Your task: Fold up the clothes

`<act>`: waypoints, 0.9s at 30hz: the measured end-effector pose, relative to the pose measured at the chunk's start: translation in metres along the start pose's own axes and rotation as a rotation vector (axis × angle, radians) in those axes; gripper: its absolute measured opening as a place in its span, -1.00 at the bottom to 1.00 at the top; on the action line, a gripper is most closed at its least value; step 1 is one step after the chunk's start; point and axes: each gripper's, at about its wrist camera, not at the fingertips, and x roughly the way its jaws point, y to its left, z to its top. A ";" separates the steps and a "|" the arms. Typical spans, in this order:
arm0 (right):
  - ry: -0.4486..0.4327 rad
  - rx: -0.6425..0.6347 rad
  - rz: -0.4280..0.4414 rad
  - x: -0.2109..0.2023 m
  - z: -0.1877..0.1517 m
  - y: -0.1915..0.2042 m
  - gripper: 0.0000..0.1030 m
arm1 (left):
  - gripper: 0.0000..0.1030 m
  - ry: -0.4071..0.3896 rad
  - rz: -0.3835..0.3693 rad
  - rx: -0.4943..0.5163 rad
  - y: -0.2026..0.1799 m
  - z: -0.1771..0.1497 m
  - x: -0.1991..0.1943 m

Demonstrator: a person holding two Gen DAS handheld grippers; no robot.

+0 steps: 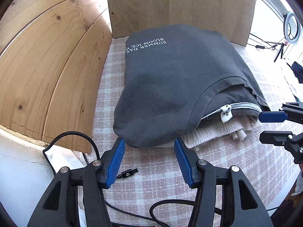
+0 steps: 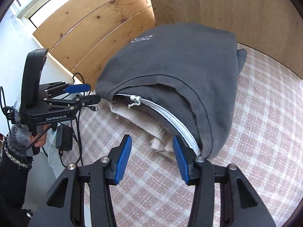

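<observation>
A folded dark grey T-shirt (image 1: 176, 79) with white lettering lies on top of a folded cream knit garment (image 1: 212, 130) on the pink checked cloth. Its collar and white label face me. My left gripper (image 1: 149, 141) is open, its fingertips at the near edge of the grey shirt, holding nothing. My right gripper (image 2: 151, 140) is open, just in front of the cream garment (image 2: 147, 121) and the grey shirt (image 2: 176, 66), its right finger against the collar edge. The right gripper also shows at the right of the left wrist view (image 1: 272, 124), and the left one in the right wrist view (image 2: 89, 92).
The pink checked cloth (image 1: 236, 170) covers the surface. Wooden plank walls (image 1: 47, 66) stand on the left and a wooden board (image 1: 180, 5) behind the pile. Black cables and a USB plug (image 1: 128, 173) lie near the left gripper. A ring light (image 1: 291, 26) stands at far right.
</observation>
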 end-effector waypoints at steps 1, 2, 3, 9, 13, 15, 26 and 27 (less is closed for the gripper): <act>0.004 -0.018 0.014 0.004 0.000 0.006 -0.13 | -0.11 0.009 0.009 0.020 -0.002 0.003 0.005; 0.005 -0.035 0.025 0.008 0.001 0.011 -0.14 | -0.38 0.015 0.003 0.033 -0.003 0.009 0.010; 0.007 -0.043 0.037 0.013 0.003 0.014 -0.16 | -0.51 0.015 -0.010 0.028 -0.002 0.013 0.011; 0.037 -0.051 0.094 0.046 0.026 0.025 -0.37 | -0.81 -0.010 -0.033 0.044 -0.002 0.035 -0.005; 0.030 -0.044 0.129 0.054 0.037 0.026 -0.39 | -0.83 -0.041 -0.029 0.059 -0.004 0.045 -0.024; 0.036 -0.050 0.150 0.058 0.040 0.028 -0.39 | -0.83 -0.045 -0.015 0.064 -0.005 0.044 -0.026; 0.006 -0.003 0.146 0.038 0.051 0.003 -0.39 | -0.58 0.002 0.008 0.267 -0.037 0.013 0.005; 0.004 -0.004 0.144 0.037 0.053 0.003 -0.39 | -0.69 0.011 0.018 0.285 -0.039 0.013 0.011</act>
